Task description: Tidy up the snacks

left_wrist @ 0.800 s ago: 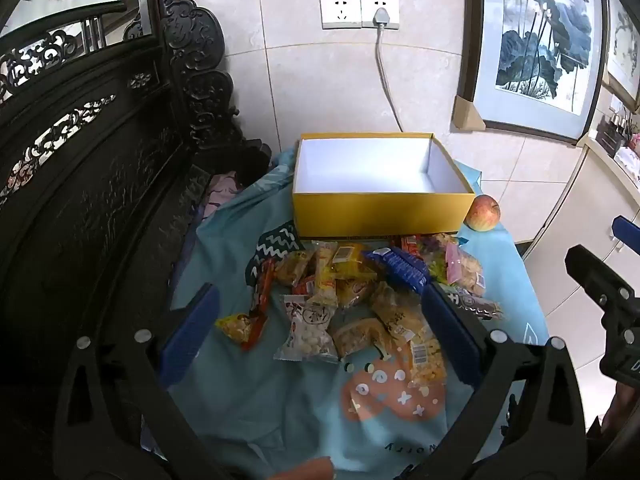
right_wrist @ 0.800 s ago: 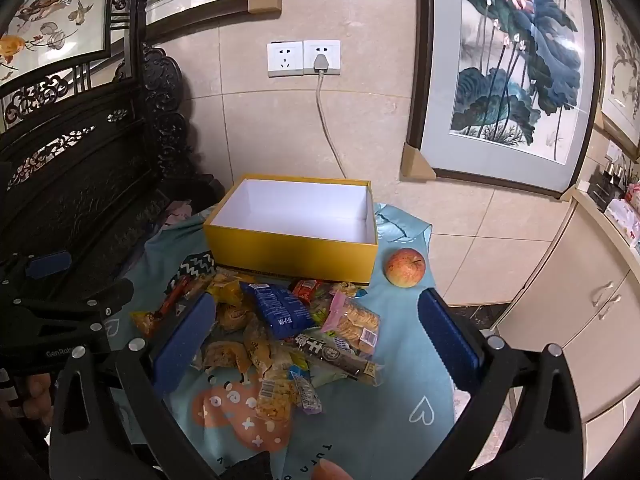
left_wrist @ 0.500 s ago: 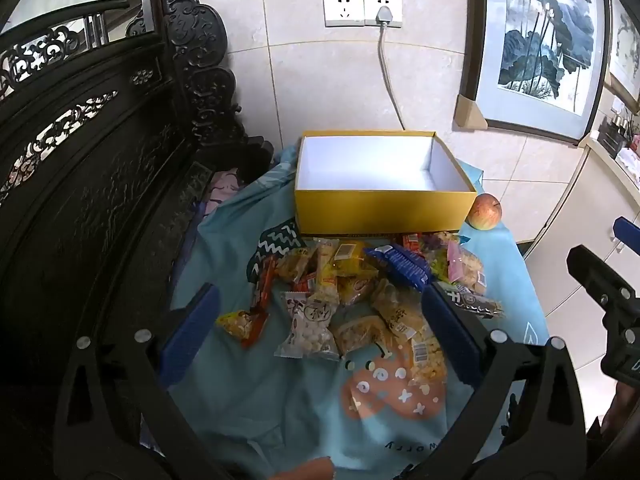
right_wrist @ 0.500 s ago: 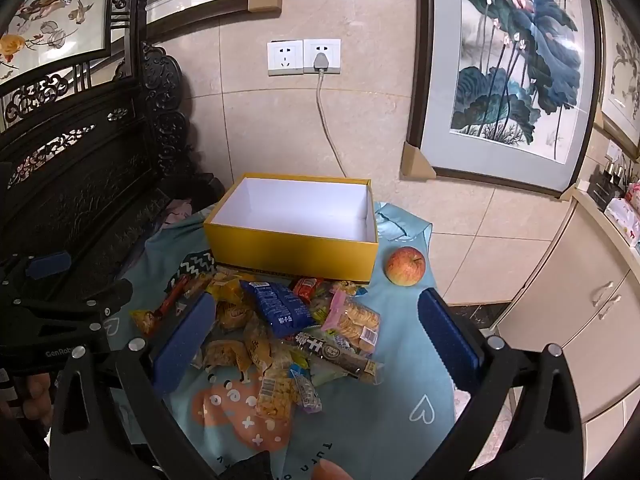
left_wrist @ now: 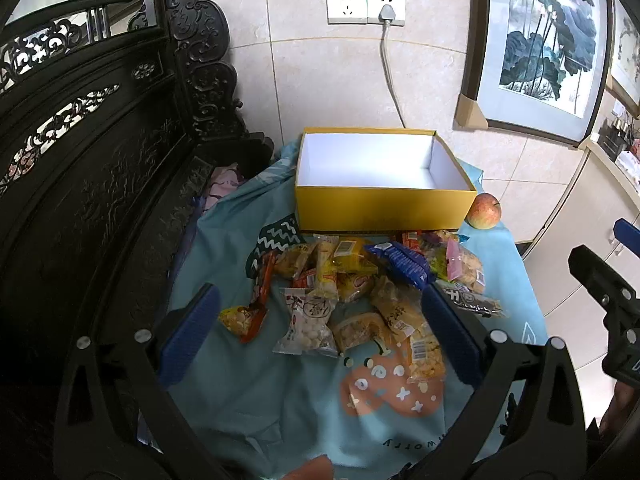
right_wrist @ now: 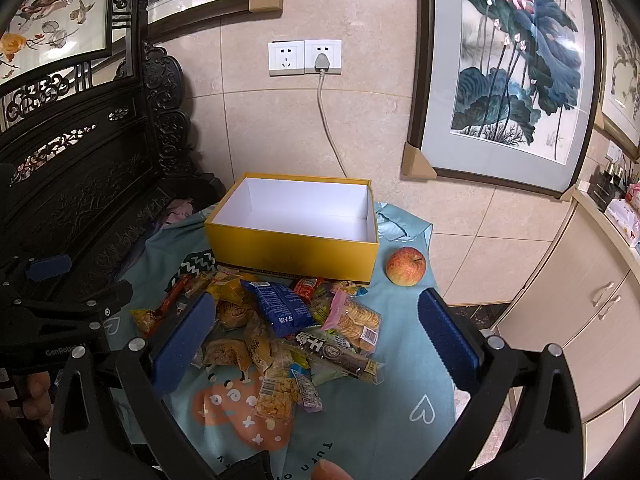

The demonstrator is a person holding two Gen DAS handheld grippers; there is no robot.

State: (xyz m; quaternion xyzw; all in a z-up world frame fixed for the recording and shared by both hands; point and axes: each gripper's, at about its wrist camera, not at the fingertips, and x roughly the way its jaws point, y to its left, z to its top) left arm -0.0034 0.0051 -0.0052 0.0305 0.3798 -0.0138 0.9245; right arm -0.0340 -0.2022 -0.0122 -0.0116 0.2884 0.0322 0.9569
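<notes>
A teal cloth [right_wrist: 384,420] fills the lower frame. At centre sits the yellow box [right_wrist: 296,250], the snack pile [right_wrist: 276,332] just below it. The left gripper [left_wrist: 320,330] and right gripper [right_wrist: 316,340] hover with fingers spread apart, holding nothing.

The left gripper [right_wrist: 60,312] body reads "GenRobot"; tablecloth [left_wrist: 256,400] reads "worry".

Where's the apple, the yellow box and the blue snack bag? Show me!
apple [right_wrist: 406,267], right wrist view, middle of its red skin
yellow box [right_wrist: 292,256], right wrist view, front wall
blue snack bag [right_wrist: 280,306], right wrist view, middle of the wrapper
</notes>
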